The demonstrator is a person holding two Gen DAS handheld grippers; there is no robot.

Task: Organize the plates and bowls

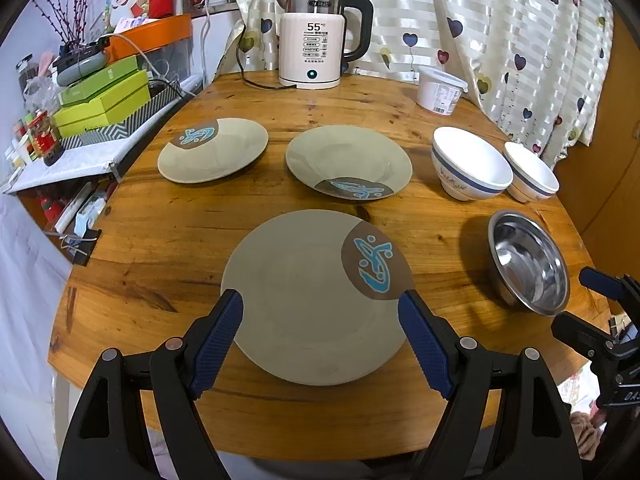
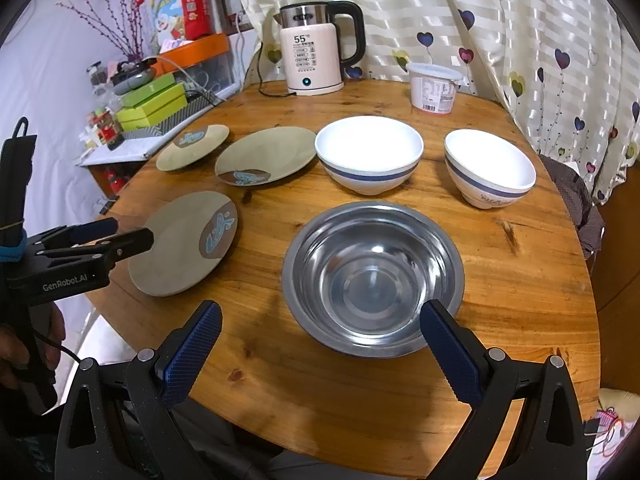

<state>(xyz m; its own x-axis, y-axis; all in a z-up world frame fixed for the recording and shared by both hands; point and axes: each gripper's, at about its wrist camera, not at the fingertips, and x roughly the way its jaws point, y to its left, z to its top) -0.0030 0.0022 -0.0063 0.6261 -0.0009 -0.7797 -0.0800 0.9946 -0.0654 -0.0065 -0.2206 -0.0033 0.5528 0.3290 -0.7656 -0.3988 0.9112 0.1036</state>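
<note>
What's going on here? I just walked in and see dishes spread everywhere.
A person holds two grippers over a round wooden table, both open and holding nothing. The left gripper brackets the nearest plate; the right gripper faces the steel bowl. Two more plates and two white bowls sit unstacked.

We see even, soft indoor light, fairly bright. Curtain glows pale, backlit. Soft shadows sit under plates, toward us. Steel bowl carries bright glare patches and mirrored reflections. Kettle display reads sharp. We note strong fisheye bending: table edge curves, black vignette fills corners. Focus stays crisp at centre; far edges smear slightly.
</note>
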